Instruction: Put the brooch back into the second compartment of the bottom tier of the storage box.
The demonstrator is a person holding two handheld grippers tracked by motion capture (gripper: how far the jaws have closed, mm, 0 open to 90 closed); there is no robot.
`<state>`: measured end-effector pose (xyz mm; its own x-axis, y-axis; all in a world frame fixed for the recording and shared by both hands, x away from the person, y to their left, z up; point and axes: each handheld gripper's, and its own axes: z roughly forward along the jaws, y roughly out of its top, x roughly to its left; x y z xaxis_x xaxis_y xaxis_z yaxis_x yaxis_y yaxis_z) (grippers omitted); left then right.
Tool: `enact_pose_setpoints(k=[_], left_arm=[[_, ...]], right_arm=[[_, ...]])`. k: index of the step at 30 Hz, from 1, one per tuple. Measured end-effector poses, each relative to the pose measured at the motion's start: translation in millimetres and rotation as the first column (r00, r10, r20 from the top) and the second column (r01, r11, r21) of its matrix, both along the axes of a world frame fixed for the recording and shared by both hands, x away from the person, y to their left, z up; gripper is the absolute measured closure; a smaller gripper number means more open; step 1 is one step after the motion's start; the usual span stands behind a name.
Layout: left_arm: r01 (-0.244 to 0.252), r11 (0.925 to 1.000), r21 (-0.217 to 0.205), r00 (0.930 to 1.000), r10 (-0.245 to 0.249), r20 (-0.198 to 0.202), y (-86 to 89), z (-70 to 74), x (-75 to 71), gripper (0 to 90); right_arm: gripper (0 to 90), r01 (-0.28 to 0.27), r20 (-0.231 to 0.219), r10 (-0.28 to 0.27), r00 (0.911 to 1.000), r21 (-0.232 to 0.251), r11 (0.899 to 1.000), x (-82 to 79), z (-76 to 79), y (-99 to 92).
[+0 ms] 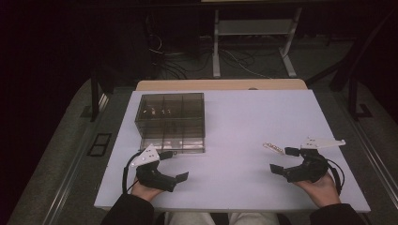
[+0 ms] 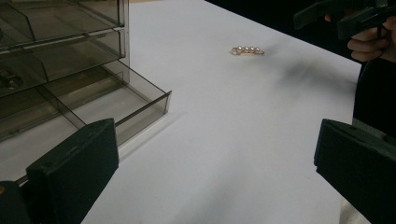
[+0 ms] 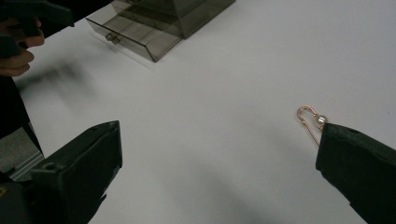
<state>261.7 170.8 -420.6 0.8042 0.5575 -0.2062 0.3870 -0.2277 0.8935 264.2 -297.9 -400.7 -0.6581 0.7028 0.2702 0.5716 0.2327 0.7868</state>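
A smoky clear drawer box (image 1: 171,119) stands on the white table (image 1: 234,122) at the left, its bottom drawer (image 2: 116,105) pulled out toward me. A gold hair clip with pearls (image 1: 273,147) lies at the right; the left gripper view shows the clip (image 2: 247,50) far off, and in the right gripper view the clip (image 3: 310,119) is partly hidden behind one jaw. My left gripper (image 1: 174,165) stands open just in front of the drawer, nothing between its jaws. My right gripper (image 1: 283,159) is open too, right beside the clip.
The pulled-out drawer (image 3: 135,35) has a small knob (image 3: 111,37) on its front. Upper compartments of the box hold small items (image 1: 157,111). Beyond the table's far edge are a wooden board (image 1: 220,85), desk legs and cables (image 1: 178,65) on the floor.
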Motion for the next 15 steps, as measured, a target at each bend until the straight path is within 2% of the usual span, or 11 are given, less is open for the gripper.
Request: enact_pose_setpoints(k=[15], left_arm=[[-0.008,1.0000,-0.001,0.9999,0.008,-0.006,0.8,-0.4,0.4,0.0]], right_arm=[[0.2,-0.019,-0.029,0.017,0.9994,-0.055,0.998,14.7,4.8,-5.0]])
